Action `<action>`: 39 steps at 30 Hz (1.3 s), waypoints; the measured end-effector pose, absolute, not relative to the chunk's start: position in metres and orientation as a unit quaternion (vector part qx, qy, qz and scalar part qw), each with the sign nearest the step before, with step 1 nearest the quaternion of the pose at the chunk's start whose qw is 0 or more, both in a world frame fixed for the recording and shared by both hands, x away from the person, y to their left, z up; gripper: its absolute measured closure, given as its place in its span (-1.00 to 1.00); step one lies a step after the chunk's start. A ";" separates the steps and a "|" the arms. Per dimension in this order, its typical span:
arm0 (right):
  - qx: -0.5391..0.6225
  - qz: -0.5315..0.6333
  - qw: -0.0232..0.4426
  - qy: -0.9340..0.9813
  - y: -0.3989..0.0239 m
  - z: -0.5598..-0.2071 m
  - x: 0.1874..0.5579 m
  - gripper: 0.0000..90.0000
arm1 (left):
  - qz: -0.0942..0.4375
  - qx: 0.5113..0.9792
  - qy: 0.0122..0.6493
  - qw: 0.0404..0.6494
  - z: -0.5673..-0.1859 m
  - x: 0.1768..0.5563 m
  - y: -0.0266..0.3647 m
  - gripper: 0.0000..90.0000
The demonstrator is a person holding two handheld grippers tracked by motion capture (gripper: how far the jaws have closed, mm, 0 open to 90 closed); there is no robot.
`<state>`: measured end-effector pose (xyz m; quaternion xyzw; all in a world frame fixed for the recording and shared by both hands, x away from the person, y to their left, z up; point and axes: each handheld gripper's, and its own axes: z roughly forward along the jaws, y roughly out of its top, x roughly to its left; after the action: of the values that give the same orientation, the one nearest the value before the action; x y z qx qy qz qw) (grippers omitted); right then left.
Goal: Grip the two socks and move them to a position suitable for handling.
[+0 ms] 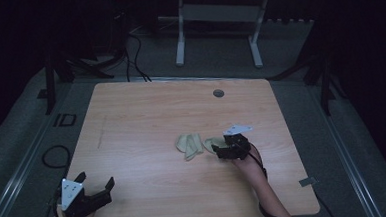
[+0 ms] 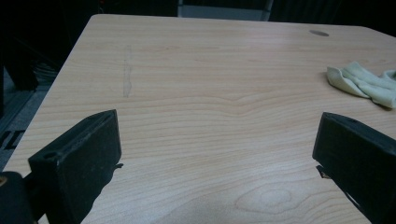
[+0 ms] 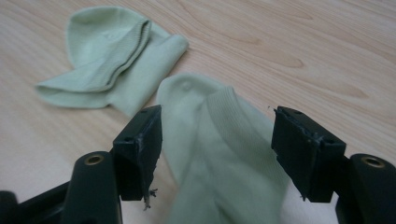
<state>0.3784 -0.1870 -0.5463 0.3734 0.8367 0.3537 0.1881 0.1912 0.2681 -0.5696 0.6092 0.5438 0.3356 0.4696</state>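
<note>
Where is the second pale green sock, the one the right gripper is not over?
In the high view the folded sock lies right of the table's centre, just left of the sock under the right gripper. The two socks lie close together.

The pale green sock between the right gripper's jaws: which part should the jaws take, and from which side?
Probably the ribbed cuff end of the near sock, from above. It lies flat on the table, apart from the other sock, already between the open jaws of the right gripper, so closing should gather the fabric.

Two pale green socks [image 3: 112, 60] (ribbed cuffs), light wood-grain table [image 1: 146, 111], black tongs [image 3: 217, 154], grey floor [image 1: 332, 131]
</note>
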 end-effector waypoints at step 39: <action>0.359 0.348 0.190 0.845 -0.190 -0.511 0.332 0.77 | 0.332 0.619 0.539 0.464 -0.571 0.194 0.264 -0.97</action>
<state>0.3315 -0.1901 -0.5114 0.3586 0.8453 0.3477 0.1899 0.1937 0.2638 -0.5708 0.6191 0.5393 0.3322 0.4642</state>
